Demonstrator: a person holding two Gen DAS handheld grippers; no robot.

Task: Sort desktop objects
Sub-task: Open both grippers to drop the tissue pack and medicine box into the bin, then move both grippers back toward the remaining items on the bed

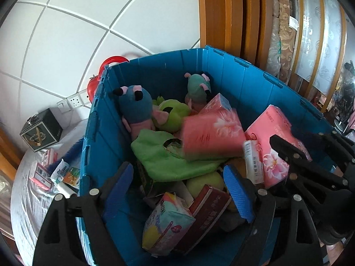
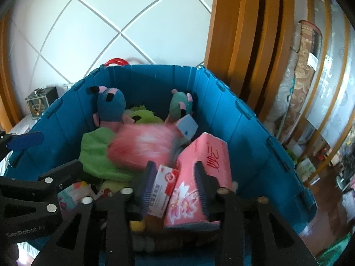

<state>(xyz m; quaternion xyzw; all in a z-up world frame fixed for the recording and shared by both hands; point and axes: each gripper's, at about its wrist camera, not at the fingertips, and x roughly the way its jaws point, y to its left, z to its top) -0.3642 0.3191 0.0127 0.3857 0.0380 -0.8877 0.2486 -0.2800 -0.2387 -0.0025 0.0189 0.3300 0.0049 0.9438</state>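
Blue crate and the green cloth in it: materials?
Blue crate: looks like rigid moulded plastic, smooth with a slight sheen, ribbed wall panels and hinge-like clips on the rim. Green cloth: soft textile, matte and fuzzy, probably microfibre or fleece; it drapes and folds.

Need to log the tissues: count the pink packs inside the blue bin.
2 in view. One blurred pink pack lies mid-bin on the green cloth; the other leans near the bin's right wall, between the right gripper's open fingers. Clutter may hide more.
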